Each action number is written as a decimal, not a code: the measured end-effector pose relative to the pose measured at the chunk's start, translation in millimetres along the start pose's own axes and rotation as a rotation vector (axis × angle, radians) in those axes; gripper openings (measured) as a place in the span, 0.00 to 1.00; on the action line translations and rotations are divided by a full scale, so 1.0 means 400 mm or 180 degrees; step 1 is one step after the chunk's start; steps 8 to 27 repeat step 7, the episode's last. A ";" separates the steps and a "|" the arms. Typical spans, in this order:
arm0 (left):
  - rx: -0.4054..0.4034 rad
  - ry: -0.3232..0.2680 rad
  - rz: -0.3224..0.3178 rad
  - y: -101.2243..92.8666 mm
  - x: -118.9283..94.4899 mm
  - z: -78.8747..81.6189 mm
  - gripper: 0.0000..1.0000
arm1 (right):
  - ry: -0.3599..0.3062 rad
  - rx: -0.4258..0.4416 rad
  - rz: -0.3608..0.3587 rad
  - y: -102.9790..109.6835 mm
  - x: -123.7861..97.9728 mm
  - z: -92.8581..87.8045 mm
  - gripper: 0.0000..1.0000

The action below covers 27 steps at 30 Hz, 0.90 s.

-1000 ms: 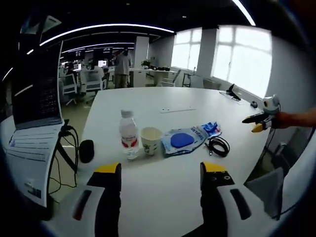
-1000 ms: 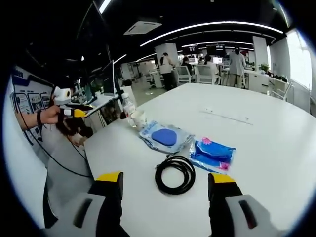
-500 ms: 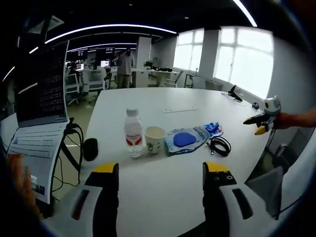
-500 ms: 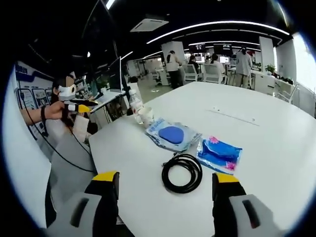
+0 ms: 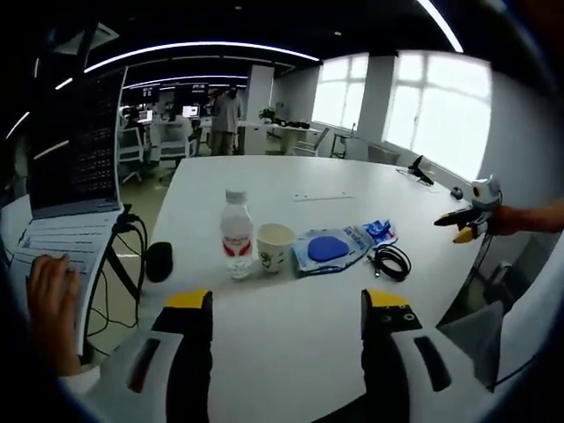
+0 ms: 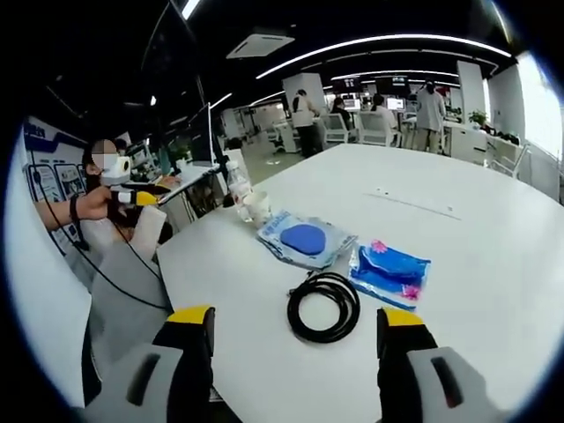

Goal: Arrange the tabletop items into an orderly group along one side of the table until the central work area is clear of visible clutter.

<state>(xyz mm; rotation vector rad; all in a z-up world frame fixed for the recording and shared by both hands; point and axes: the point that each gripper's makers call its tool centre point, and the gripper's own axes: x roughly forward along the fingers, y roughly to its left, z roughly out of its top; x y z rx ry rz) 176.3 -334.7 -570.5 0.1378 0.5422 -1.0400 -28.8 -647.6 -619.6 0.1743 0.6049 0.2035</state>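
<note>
White worktop [image 5: 291, 326]: both tongs [image 5: 286, 304] [image 6: 295, 322] held wide open, empty; bottle [image 5: 235, 234] and cup [image 5: 274, 248] could be toppled by a careless nudge

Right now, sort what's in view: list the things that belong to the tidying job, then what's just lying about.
Job items:
water bottle
paper cup
packet with blue pad
blue wrapper
coiled black cable

Not part of it:
laptop
black object beside table edge

Left gripper [image 5: 286, 304]: jaws spread wide apart, nothing between them, held above the near edge of the table [image 5: 291, 352]. Right gripper [image 6: 295, 322]: jaws likewise parted and empty, above its own table edge. In the left gripper view the right gripper appears beyond the far right edge, gripped by a hand [image 5: 520, 216].
</note>
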 end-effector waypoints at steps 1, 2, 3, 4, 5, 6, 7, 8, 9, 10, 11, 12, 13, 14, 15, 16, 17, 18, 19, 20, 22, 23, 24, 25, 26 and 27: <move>0.0000 0.0002 -0.0001 0.000 0.000 0.000 0.69 | 0.0010 0.0001 0.0006 0.002 0.001 -0.002 0.77; -0.0004 0.0006 -0.0003 0.002 0.001 -0.002 0.69 | 0.0015 0.0002 0.0008 0.004 0.002 -0.003 0.77; -0.0011 0.0007 -0.0004 0.001 0.001 -0.002 0.69 | 0.0019 0.0008 0.0010 0.006 0.003 -0.003 0.77; -0.0019 0.0007 -0.0003 0.004 0.002 -0.003 0.69 | 0.0019 0.0016 0.0013 0.004 0.004 -0.004 0.77; -0.0017 0.0009 -0.0001 0.004 0.002 -0.003 0.69 | 0.0020 0.0023 0.0015 0.002 0.005 -0.005 0.77; -0.0018 0.0012 0.0002 0.006 0.002 -0.004 0.69 | 0.0025 0.0029 0.0019 0.000 0.007 -0.007 0.77; -0.0024 0.0012 0.0002 0.007 0.002 -0.004 0.69 | 0.0029 0.0028 0.0023 -0.001 0.008 -0.008 0.77; -0.0024 0.0012 0.0002 0.007 0.002 -0.004 0.69 | 0.0029 0.0028 0.0023 -0.001 0.008 -0.008 0.77; -0.0024 0.0012 0.0002 0.007 0.002 -0.004 0.69 | 0.0029 0.0028 0.0023 -0.001 0.008 -0.008 0.77; -0.0024 0.0012 0.0002 0.007 0.002 -0.004 0.69 | 0.0029 0.0028 0.0023 -0.001 0.008 -0.008 0.77; -0.0024 0.0012 0.0002 0.007 0.002 -0.004 0.69 | 0.0029 0.0028 0.0023 -0.001 0.008 -0.008 0.77; -0.0024 0.0012 0.0002 0.007 0.002 -0.004 0.69 | 0.0029 0.0028 0.0023 -0.001 0.008 -0.008 0.77; -0.0024 0.0012 0.0002 0.007 0.002 -0.004 0.69 | 0.0029 0.0028 0.0023 -0.001 0.008 -0.008 0.77; -0.0024 0.0012 0.0002 0.007 0.002 -0.004 0.69 | 0.0029 0.0028 0.0023 -0.001 0.008 -0.008 0.77; -0.0024 0.0012 0.0002 0.007 0.002 -0.004 0.69 | 0.0029 0.0028 0.0023 -0.001 0.008 -0.008 0.77; -0.0024 0.0012 0.0002 0.007 0.002 -0.004 0.69 | 0.0029 0.0028 0.0023 -0.001 0.008 -0.008 0.77; -0.0024 0.0012 0.0002 0.007 0.002 -0.004 0.69 | 0.0029 0.0028 0.0023 -0.001 0.008 -0.008 0.77; -0.0024 0.0012 0.0002 0.007 0.002 -0.004 0.69 | 0.0029 0.0028 0.0023 -0.001 0.008 -0.008 0.77; -0.0024 0.0012 0.0002 0.007 0.002 -0.004 0.69 | 0.0029 0.0028 0.0023 -0.001 0.008 -0.008 0.77; -0.0024 0.0012 0.0002 0.007 0.002 -0.004 0.69 | 0.0029 0.0028 0.0023 -0.001 0.008 -0.008 0.77; -0.0024 0.0012 0.0002 0.007 0.002 -0.004 0.69 | 0.0029 0.0028 0.0023 -0.001 0.008 -0.008 0.77; -0.0024 0.0012 0.0002 0.007 0.002 -0.004 0.69 | 0.0029 0.0028 0.0023 -0.001 0.008 -0.008 0.77; -0.0024 0.0012 0.0002 0.007 0.002 -0.004 0.69 | 0.0029 0.0028 0.0023 -0.001 0.008 -0.008 0.77; -0.0024 0.0012 0.0002 0.007 0.002 -0.004 0.69 | 0.0029 0.0028 0.0023 -0.001 0.008 -0.008 0.77; -0.0024 0.0012 0.0002 0.007 0.002 -0.004 0.69 | 0.0029 0.0028 0.0023 -0.001 0.008 -0.008 0.77; -0.0024 0.0012 0.0002 0.007 0.002 -0.004 0.69 | 0.0029 0.0028 0.0023 -0.001 0.008 -0.008 0.77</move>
